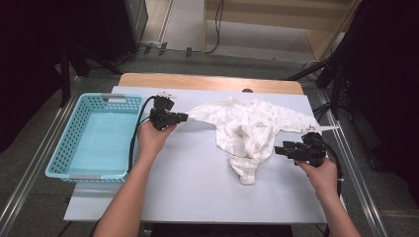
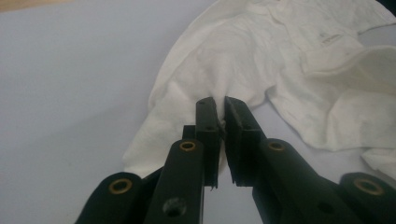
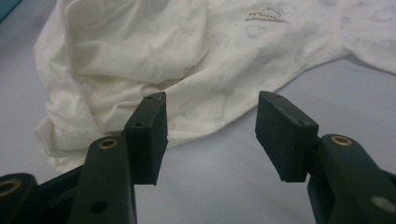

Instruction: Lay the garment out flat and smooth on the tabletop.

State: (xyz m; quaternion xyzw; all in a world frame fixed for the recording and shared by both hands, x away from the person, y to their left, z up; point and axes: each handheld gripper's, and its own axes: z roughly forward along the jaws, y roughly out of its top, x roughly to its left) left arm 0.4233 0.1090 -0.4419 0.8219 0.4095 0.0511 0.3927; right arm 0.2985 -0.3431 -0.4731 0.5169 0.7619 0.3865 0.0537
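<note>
The left gripper [image 1: 184, 117] is clamped on the end of one sleeve of the shirt [image 1: 247, 129]; in the left gripper view [image 2: 220, 122] a thin fold of white cloth is pinched between its two pads, and the sleeve runs away from the tips toward the body of the shirt. The sleeve is drawn out nearly straight between gripper and body.

The right gripper [image 1: 278, 149] has its jaws apart with nothing between them. In the right gripper view [image 3: 210, 126] the hem of the shirt lies just beyond the tips, on the mat, not touching either pad. In the high view this gripper sits just beside the shirt's right lower edge, below the other sleeve, whose thin end points toward the mat's right edge.

The shirt lies crumpled on the far middle of the mat [image 1: 197, 187], its body bunched and hanging toward the near side in a narrow lobe. A small printed mark [image 3: 266, 15] shows on the cloth.

The near half of the mat is bare between the two forearms, and a bare strip lies between the left hand and the shirt's body. A basket [image 1: 74, 143] stands at the mat's left edge, just beside the left hand. The table's [image 1: 207, 81] wooden far edge shows behind the mat.
</note>
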